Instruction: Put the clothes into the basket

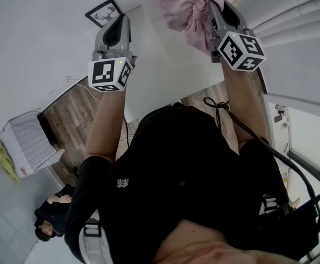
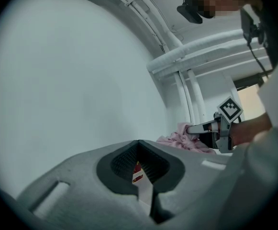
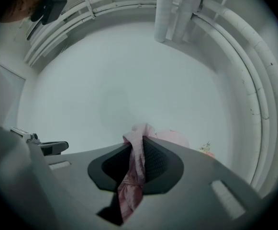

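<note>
Facing a plain white wall, you are holding both arms straight out with the tongs pointing level and the marker cubes turned back toward you. The right tongs (image 1: 210, 5) are pinching a bunched pink garment (image 1: 184, 7). In the right gripper view the jaws are standing narrow, with a fold of that cloth (image 3: 133, 176) clamped between the pads and hanging below them. The left tongs (image 1: 122, 20) are carrying nothing; the left gripper view is showing the jaws (image 2: 139, 146) drawn together with no cloth in them.

The two tongs are riding side by side, well apart, with bare wall between them. White pipes (image 3: 177, 8) are curving across the wall above and down the right side, so room is tighter there than on your left. A framed picture (image 1: 103, 12) is hanging just beyond the left tongs.

Below your left arm, a strip of wooden floor (image 1: 71, 114) is lying open. A white grid-patterned container (image 1: 27, 144) is sitting at the far left, well away from the garment, with something yellow-green (image 1: 4, 164) beside it. Another person (image 1: 52, 216) is sitting low at the left. A black cable (image 1: 248, 131) is running down your right forearm.
</note>
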Demonstrator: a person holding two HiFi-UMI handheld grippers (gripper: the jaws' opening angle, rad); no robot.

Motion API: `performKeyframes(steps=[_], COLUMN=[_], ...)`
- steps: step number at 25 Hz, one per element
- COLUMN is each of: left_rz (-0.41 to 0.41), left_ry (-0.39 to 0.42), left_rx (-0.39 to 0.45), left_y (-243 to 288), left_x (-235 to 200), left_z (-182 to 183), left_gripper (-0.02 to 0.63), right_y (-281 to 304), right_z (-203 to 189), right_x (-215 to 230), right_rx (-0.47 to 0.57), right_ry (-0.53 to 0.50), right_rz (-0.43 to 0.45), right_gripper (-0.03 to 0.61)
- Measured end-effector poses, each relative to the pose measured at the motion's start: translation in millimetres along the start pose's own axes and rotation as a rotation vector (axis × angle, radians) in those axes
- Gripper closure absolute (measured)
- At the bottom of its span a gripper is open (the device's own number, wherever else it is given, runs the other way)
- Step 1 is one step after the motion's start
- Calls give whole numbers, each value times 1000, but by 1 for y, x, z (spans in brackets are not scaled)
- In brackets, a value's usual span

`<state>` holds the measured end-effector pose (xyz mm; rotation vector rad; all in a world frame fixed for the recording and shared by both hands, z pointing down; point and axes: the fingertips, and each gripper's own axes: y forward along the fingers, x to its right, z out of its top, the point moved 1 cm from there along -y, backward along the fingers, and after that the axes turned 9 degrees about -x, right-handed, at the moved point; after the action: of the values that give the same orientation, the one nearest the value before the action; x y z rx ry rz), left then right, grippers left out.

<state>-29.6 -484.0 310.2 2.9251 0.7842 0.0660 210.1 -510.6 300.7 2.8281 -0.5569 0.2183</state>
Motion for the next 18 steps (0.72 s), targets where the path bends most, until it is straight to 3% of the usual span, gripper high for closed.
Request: performKeyframes(steps=[18], left_rz=[35], left_ry=[3], left_rx=[-31], left_y=[-6], left_x=[-9], left_z=[-8], left_gripper=[615], right_y=[-2], right_z=[-16], right_x=[-3], right_rx=[-27], right_ry=[8], right_rz=[10], right_gripper=[520])
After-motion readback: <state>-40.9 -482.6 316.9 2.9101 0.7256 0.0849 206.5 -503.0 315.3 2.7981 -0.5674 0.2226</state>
